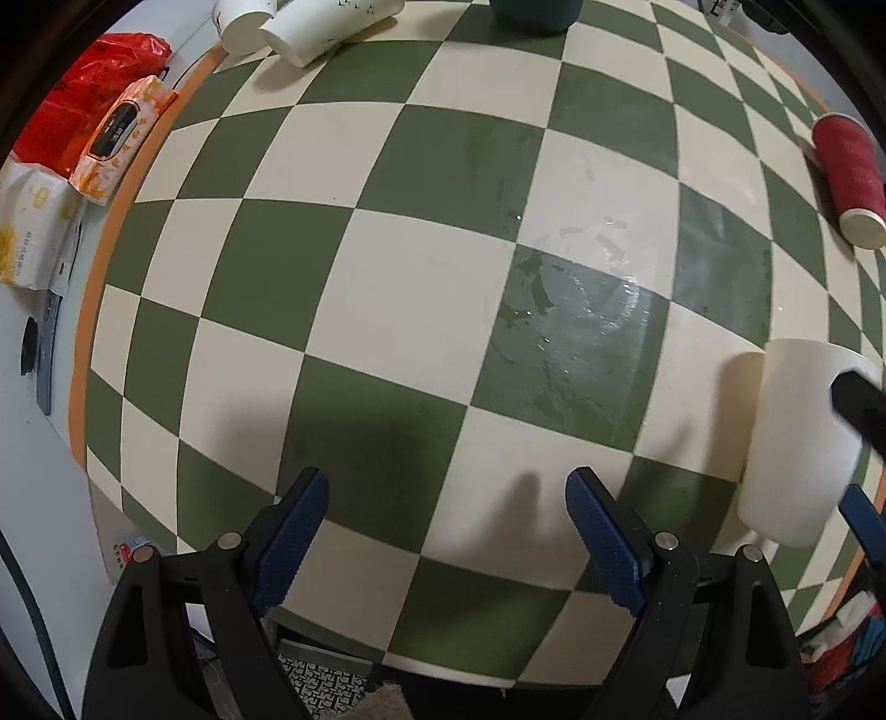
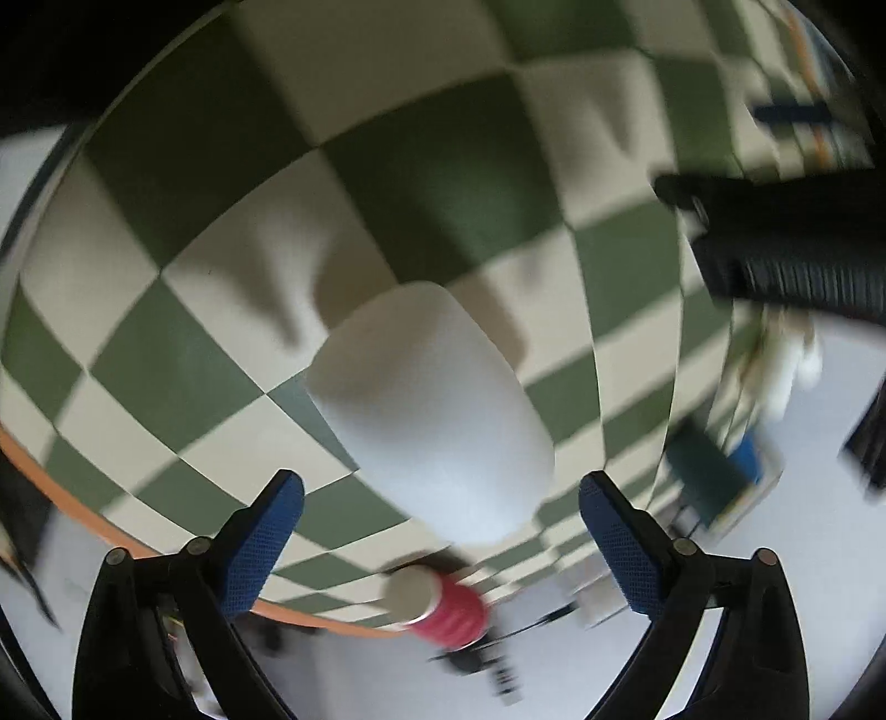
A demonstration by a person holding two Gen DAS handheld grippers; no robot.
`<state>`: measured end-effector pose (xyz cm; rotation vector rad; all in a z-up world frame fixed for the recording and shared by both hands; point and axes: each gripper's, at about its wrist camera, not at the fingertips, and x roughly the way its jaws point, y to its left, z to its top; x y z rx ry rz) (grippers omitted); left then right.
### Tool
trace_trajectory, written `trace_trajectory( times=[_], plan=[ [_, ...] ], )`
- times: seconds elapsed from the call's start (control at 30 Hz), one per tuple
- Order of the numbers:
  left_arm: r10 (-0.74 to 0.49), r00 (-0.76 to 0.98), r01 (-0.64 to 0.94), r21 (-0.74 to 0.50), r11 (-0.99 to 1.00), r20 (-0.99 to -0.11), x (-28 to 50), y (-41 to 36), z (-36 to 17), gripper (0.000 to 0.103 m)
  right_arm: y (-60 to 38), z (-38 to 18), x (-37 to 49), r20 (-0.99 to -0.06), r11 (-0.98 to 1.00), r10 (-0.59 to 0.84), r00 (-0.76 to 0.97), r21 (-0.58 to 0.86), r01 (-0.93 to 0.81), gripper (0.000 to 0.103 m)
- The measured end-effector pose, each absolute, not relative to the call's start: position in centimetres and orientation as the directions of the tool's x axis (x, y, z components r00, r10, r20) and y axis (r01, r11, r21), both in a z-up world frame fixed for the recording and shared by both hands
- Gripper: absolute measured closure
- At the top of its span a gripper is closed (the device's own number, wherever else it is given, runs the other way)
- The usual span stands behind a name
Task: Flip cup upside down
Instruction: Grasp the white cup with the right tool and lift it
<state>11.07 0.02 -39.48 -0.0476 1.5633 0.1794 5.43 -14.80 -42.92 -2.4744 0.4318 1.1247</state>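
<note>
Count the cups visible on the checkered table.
5, perhaps more hidden: two white cups lying far left, a dark teal cup at the far edge, a red cup lying right, a white cup near right.

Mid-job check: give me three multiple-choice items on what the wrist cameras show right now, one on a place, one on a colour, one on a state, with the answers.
1. Where is the white cup relative to the right gripper?
A. Between its open fingers
B. Far across the table
C. Under the left gripper

2. What colour is the ribbed cup lying on its side near the table edge?
A. Blue
B. Red
C. Yellow

3. What is the left gripper doing?
A. Clamping the white cup
C. Gripping a tissue pack
B. Open, holding nothing

Answers: 1 A, the right wrist view shows the cup between the spread blue pads, contact unclear through blur. 2 B, its ribbed wall is red. 3 B, only checkered tabletop shows between its fingers.
</note>
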Motion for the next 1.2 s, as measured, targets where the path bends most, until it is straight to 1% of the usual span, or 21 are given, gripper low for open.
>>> trace_trajectory(
  times=[0.2, 0.6, 0.67, 0.7, 0.83, 1.0, 1.07, 1.2],
  plan=[
    [0.097, -0.014, -0.133, 0.098, 0.986, -0.995, 11.4, 0.2, -40.4, 0.015, -15.5, -44.5, 5.8, -0.776, -0.954, -0.047, 0.629, -0.153, -0.259, 0.007],
    [0.101, -0.009, -0.130, 0.101, 0.986, -0.995, 11.9, 0.4, -40.6, 0.015, -16.2, -45.3, 9.1, -0.809, -0.998, 0.040, 0.586, -0.058, -0.013, 0.007],
    [0.097, -0.006, -0.135, 0.097, 0.986, -0.995, 12.3, 0.8, -40.5, 0.015, -16.1, -45.3, 10.0, -0.813, -0.999, 0.050, 0.580, -0.052, 0.013, 0.007],
    [0.096, -0.005, -0.136, 0.096, 0.986, -0.995, 14.3, 1.1, -40.5, 0.015, -16.0, -45.4, 10.4, -0.813, -0.998, 0.059, 0.579, -0.053, 0.027, 0.007],
    [0.097, 0.000, -0.140, 0.096, 0.986, -0.995, 15.1, 1.0, -40.4, 0.015, -15.3, -45.5, 12.0, -0.814, -0.997, 0.078, 0.576, -0.049, 0.065, 0.013],
    [0.100, 0.003, -0.141, 0.099, 0.985, -0.995, 15.5, 1.5, -40.3, 0.015, -14.0, -45.5, 14.0, -0.817, -0.997, 0.073, 0.572, -0.043, 0.066, 0.025],
    [0.099, 0.004, -0.142, 0.097, 0.985, -0.995, 15.4, 1.6, -40.2, 0.015, -13.7, -45.5, 14.6, -0.817, -0.997, 0.075, 0.572, -0.045, 0.066, 0.027],
    [0.104, 0.005, -0.141, 0.102, 0.985, -0.995, 14.7, 1.9, -39.8, 0.015, -12.4, -45.2, 15.8, -0.827, -0.998, 0.056, 0.559, -0.053, 0.020, 0.028]
  ],
)
